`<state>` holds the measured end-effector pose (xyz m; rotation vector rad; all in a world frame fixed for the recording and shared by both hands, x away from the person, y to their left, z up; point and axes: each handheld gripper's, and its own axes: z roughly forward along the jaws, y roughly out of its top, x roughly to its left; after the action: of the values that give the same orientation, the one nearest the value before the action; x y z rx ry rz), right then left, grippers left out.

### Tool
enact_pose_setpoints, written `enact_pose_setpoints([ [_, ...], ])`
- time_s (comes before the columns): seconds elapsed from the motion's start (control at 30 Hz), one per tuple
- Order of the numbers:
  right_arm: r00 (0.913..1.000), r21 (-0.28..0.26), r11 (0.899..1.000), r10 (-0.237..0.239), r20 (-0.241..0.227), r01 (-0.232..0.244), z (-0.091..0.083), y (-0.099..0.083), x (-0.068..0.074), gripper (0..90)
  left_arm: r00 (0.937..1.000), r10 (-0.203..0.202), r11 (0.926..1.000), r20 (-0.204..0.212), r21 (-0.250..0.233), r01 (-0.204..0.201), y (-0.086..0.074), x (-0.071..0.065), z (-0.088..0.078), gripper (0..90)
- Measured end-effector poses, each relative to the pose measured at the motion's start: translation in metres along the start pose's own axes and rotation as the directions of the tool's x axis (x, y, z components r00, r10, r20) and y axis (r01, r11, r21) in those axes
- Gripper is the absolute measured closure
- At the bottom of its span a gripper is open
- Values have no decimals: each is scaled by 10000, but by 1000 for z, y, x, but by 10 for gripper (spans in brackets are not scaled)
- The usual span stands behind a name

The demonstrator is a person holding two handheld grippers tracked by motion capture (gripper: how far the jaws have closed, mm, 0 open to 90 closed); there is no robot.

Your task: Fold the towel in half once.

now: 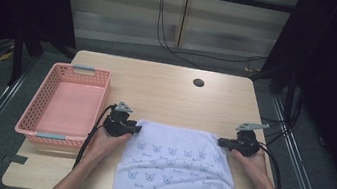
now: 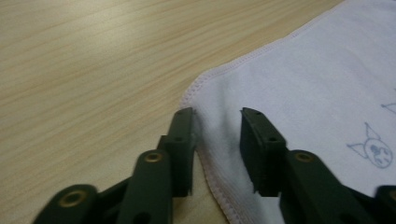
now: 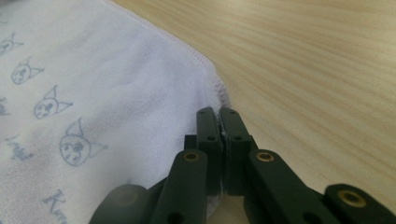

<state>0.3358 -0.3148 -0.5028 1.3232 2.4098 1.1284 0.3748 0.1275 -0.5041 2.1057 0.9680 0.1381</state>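
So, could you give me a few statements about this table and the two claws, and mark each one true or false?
1. The white cloth is printed with small cat faces. True.
2. The right claw stands wide open above the cloth. False: its jaws are shut on the cloth's edge at the corner.
3. The pink basket sits beside the left claw. True.
4. The cloth lies inside the basket. False: it lies on the wooden table, with its near part hanging over the edge by the person.
5. The left claw's jaws are pressed tight together. False: a gap shows between them, astride the cloth's corner.
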Motion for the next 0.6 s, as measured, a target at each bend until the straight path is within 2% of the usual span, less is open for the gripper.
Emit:
enact_pose_setpoints([
  [0.07, 10000, -61, 10000, 10, -42, -10, -1, 1, -1, 892, 9995, 89, 9999, 306, 80, -91, -2, 1, -1, 855],
  [0.13, 9999, -311, 9995, 107, -136, -111, -5, 2, -3, 892, 9993, 6, 10000, 382, 83, -9, -2, 1, -3, 868],
  [0.2, 9992, -715, 9969, 303, -249, -320, -12, 5, -5, 892, 9964, -296, 9989, 793, -337, 323, 0, 2, -8, 873],
  [0.23, 9986, -902, 9951, 380, -362, -411, -16, 6, -5, 893, 9964, -273, 9980, 801, -538, 316, 2, 2, -12, 874],
  [0.37, 9976, -1656, 9846, 484, -500, -561, -35, 15, -7, 893, 9915, -250, 9917, 1275, -1220, 407, 12, -2, -29, 875],
  [0.4, 9977, -1840, 9816, 421, -530, -512, -39, 18, -8, 893, 9922, -184, 9908, 1231, -1307, 346, 16, -2, -33, 875],
  [0.47, 9980, -2089, 9766, 424, -461, -511, -47, 28, -8, 893, 9912, -393, 9844, 1268, -1651, 601, 29, -12, -45, 875],
  [0.6, 9992, -2612, 9649, 160, -373, -252, -61, 49, -8, 893, 9905, 446, 9808, 1301, -1943, -187, 53, -31, -59, 875],
])
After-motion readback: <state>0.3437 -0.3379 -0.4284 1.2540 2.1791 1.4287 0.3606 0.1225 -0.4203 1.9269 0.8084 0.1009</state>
